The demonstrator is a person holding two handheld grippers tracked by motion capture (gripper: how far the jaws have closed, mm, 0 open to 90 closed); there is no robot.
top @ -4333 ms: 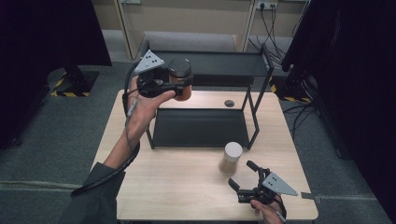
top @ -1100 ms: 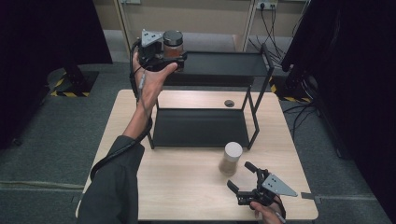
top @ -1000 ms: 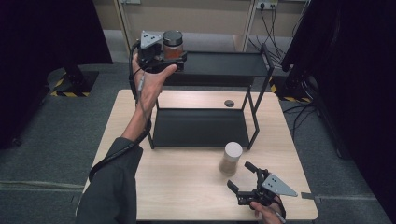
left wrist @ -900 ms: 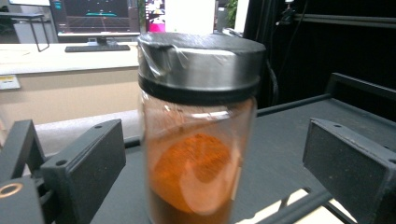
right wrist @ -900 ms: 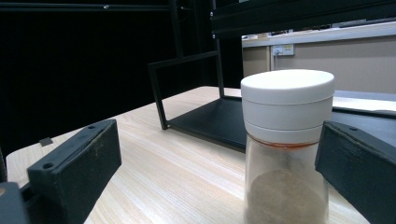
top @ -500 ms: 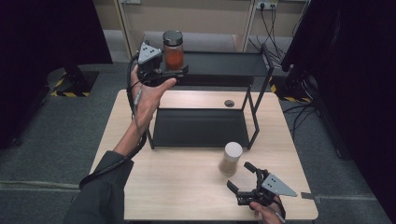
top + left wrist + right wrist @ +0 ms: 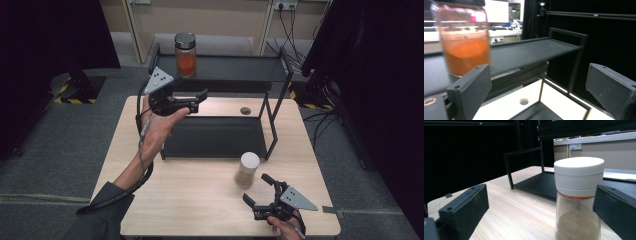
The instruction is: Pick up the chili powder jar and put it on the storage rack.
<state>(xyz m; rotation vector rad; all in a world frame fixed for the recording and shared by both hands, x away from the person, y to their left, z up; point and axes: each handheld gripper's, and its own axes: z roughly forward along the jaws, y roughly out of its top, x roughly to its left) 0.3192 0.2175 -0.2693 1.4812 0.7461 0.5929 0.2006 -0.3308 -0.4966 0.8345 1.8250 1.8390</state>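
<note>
Left tongs [image 7: 197, 100]: open, empty, held above the table [image 7: 200, 200] just in front of the rack's top shelf [image 7: 235, 67].
Right tongs [image 7: 260, 192]: open, empty, low over the near right part of the table, jaws aimed at the white-lidded jar [image 7: 247, 170].
Orange-filled jar [image 7: 185, 54]: upright near the left end of the top shelf, dark lid on, clear of both tongs.
White-lidded jar: upright on the table, just in front of the black two-tier rack [image 7: 220, 135], brown powder inside; seen between the right jaws but not touched.
Small dark disc [image 7: 245, 110]: flat on the table behind the lower shelf.
Risk, orange-filled jar: close to the shelf's left end and front edge; likely toppled by a careless sweep of the left tongs.
Risk, white-lidded jar: tall and narrow; probably tipped by one jaw arriving first, or slipped if gripped on the smooth lid.
Risk, cables: possible snag on the rack frame.
Writing, brands: none readable; no labels visible on either jar.
</note>
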